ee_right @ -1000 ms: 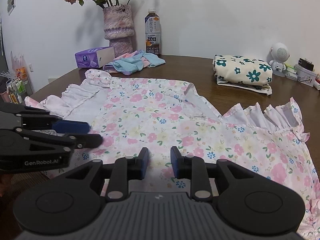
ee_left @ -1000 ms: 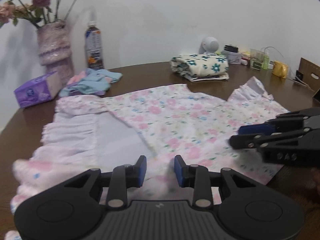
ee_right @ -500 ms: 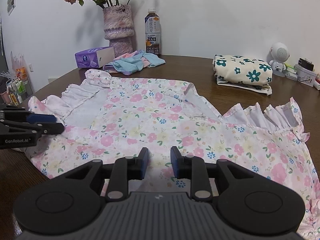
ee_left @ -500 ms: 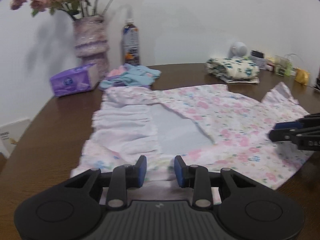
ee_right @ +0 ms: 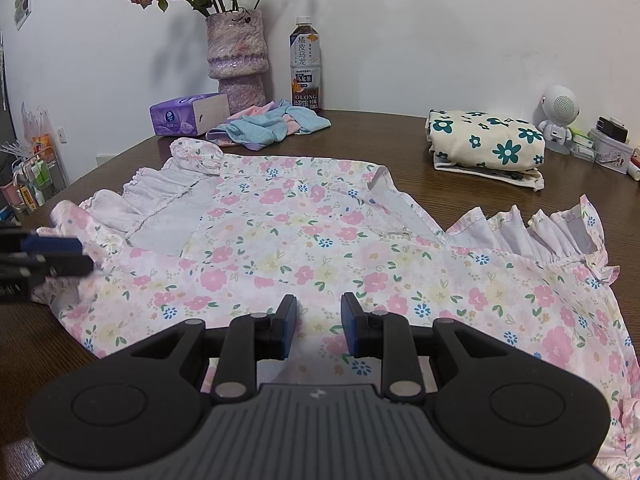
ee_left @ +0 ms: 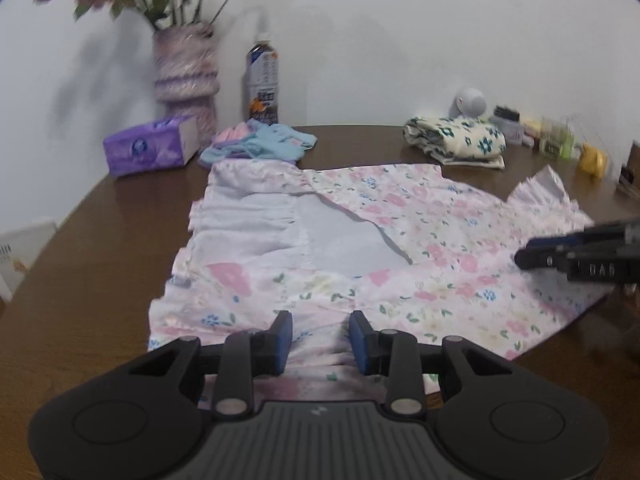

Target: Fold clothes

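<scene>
Jaws on both grippers stand a little apart with nothing pinched. The left gripper (ee_left: 320,338) hovers over the gathered hem; the right gripper (ee_right: 319,322) sits over the skirt's near edge. Beneath them the floral dress (ee_right: 304,248) lies spread on the brown table (ee_right: 400,148), one side flap turned over to show its pale lining. Thin, light and limp by the look of it — it should drape and slide, so stitched hems, the ruffle (ee_right: 532,228) or corners give the firmest hold.

left gripper (ee_left: 320,338) – fingers parted, right gripper (ee_right: 319,322) – fingers parted, both angled downward
</scene>
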`<action>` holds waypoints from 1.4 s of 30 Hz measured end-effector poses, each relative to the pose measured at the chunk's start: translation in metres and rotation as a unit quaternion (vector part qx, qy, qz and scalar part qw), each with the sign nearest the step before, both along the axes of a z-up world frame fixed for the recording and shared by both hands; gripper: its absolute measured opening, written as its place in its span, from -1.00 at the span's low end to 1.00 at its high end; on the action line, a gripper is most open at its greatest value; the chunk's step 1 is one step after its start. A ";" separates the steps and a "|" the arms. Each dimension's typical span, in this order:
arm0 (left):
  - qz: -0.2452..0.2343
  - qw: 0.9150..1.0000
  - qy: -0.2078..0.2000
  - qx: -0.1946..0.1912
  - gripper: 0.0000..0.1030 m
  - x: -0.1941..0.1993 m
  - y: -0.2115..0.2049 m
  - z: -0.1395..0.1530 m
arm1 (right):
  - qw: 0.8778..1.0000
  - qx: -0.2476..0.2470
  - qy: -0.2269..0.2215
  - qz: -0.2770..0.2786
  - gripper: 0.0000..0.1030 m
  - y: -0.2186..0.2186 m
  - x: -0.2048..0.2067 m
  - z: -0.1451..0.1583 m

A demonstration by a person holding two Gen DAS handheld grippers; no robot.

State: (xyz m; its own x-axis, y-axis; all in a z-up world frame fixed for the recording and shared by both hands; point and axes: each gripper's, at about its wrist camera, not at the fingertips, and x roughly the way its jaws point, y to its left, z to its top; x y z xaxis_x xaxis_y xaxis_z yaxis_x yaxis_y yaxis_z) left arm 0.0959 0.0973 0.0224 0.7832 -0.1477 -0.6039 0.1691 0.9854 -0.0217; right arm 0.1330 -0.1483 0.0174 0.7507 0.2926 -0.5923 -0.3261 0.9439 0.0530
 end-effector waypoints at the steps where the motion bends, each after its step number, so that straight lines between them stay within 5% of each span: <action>1: 0.003 1.000 0.000 -0.001 -0.39 0.000 0.002 -0.001 | 1.000 0.000 0.000 0.000 -0.52 0.000 0.000 0.000; 18: 0.041 0.999 -0.006 -0.015 -0.32 -0.005 0.018 -0.002 | 1.000 0.004 0.001 0.000 -0.52 0.000 0.000 0.000; 27: 0.095 0.995 -0.023 0.017 -0.40 -0.016 0.021 0.005 | 1.000 0.007 0.002 0.000 -0.52 -0.001 0.000 0.000; 35: 0.021 0.999 -0.027 -0.017 -0.39 -0.048 0.006 0.012 | 1.000 0.007 0.001 0.001 -0.49 -0.001 0.000 0.000; 42: 0.030 0.999 -0.002 -0.032 -0.32 -0.044 0.014 0.000 | 1.000 0.004 0.001 0.002 -0.48 0.000 0.000 0.000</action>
State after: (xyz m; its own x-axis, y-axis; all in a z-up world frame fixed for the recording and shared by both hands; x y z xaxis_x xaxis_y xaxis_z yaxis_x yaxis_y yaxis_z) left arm 0.0517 0.1109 0.0221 0.7938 -0.1391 -0.5921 0.1099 0.9903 -0.0854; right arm 0.1326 -0.1488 0.0177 0.7483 0.3015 -0.5908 -0.3307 0.9417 0.0618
